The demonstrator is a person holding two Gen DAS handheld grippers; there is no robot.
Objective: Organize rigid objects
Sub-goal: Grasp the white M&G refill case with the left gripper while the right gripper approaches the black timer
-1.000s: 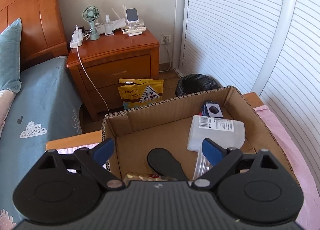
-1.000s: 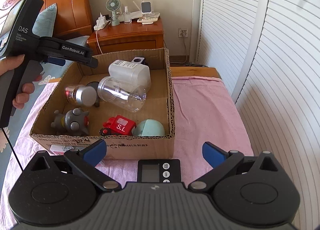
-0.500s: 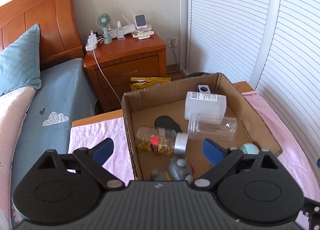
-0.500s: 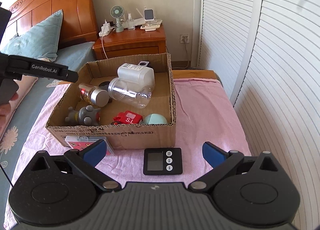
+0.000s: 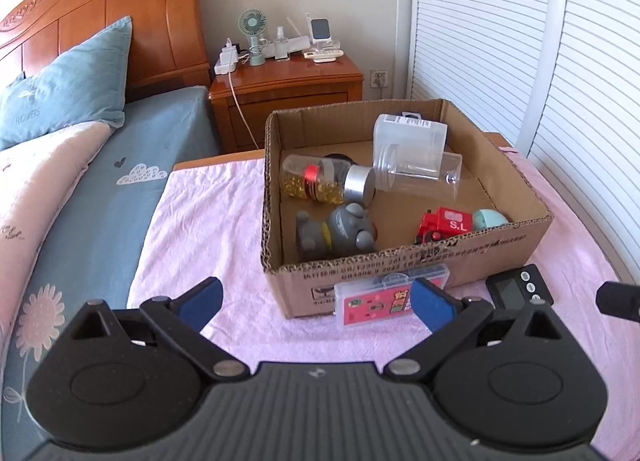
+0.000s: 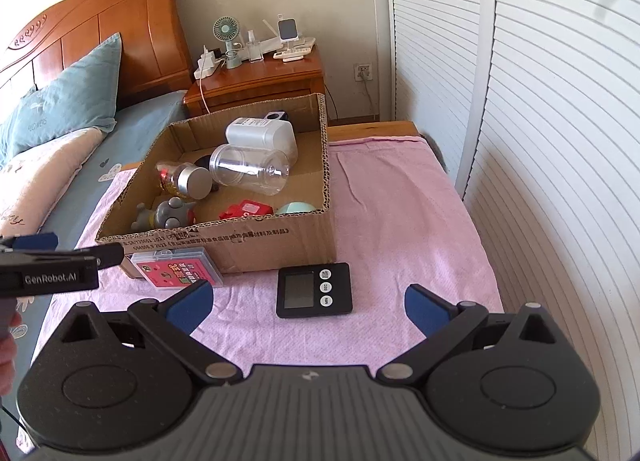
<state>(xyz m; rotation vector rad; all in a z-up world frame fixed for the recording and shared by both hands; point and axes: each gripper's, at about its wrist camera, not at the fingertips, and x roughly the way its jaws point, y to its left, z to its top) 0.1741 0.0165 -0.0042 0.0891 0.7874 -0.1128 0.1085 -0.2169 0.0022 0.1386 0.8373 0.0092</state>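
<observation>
A cardboard box (image 5: pixel 500 249) (image 6: pixel 256 245) stands on a pink cloth and holds a clear jar (image 5: pixel 416 173), a white container (image 5: pixel 412 133), a bottle of yellow capsules (image 5: pixel 320 183), a grey toy (image 5: pixel 340 231), a red toy truck (image 5: pixel 444 225) and a teal ball (image 5: pixel 490 217). A pink card case (image 5: pixel 384 297) (image 6: pixel 176 271) leans at the box front. A black timer (image 6: pixel 314 295) (image 5: pixel 516 289) lies on the cloth. My left gripper (image 5: pixel 316 299) is open, short of the case. My right gripper (image 6: pixel 308 303) is open, just short of the timer.
A wooden nightstand (image 5: pixel 288 89) with a fan and chargers stands behind the box. The bed with a blue pillow (image 5: pixel 68 89) lies at the left. White louvered doors (image 6: pixel 540 101) run along the right. The pink cloth (image 6: pixel 400 201) is bare right of the box.
Both grippers have pulled back and away from the box. The left one was over the box interior and is now in front of it, with the card case and timer in view.
</observation>
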